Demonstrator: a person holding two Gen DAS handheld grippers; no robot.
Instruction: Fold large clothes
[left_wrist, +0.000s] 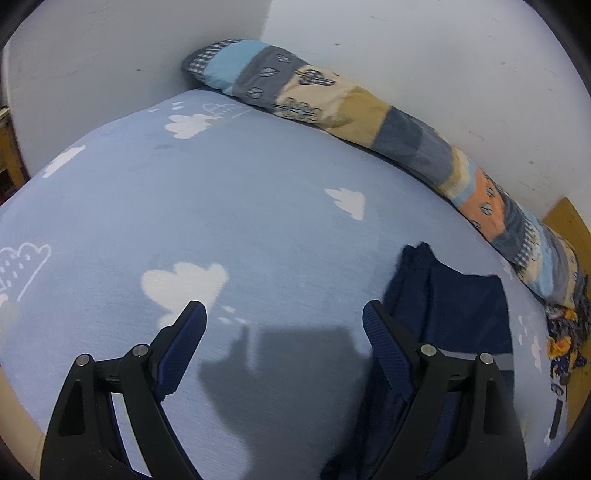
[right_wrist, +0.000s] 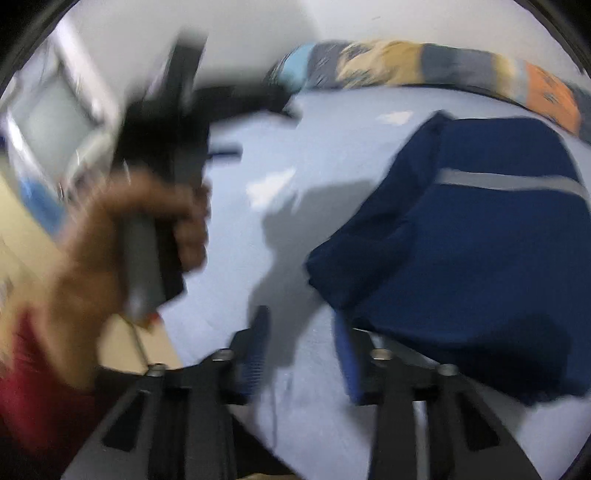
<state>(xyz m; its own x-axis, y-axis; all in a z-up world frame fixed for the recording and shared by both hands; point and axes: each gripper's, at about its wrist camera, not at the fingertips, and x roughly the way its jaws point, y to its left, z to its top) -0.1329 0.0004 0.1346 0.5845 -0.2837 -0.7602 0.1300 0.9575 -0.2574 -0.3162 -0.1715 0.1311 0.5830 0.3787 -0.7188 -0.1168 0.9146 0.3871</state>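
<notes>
— fingers first: left gripper (left_wrist: 284, 314) has its jaws spread wide with nothing between them, hovering over the cloud-print bedsheet (left_wrist: 258, 206). right gripper (right_wrist: 301, 328) looks parted too, with bare sheet showing in the gap, though that view is badly smeared.

— and the garment?

— navy garment (right_wrist: 461, 229) lies on the bed toward the wall side, already looking partly doubled over, a grey stripe (right_wrist: 509, 182) across it. in the left wrist view it sits just beside and under the right-hand finger. its near edge lies right at the right gripper's outer finger (right_wrist: 345, 354); whether they touch i can't tell.

— so what makes the next fold go well?

— my judgement: each gripper should pinch a corner of the same edge, catching all the layers there, then lift just enough to clear the sheet and carry the edge across evenly, so it doesn't drag or bunch. lay it down flat before letting go.

— pose of the hands?

— left hand (right_wrist: 147, 236) wraps its handle in a fist, that tool held up above the bed and pointing toward the patchwork bolster (left_wrist: 388, 125) along the wall. right gripper sits low near the bed's near edge, aimed across the sheet, with the garment off to its right.
</notes>
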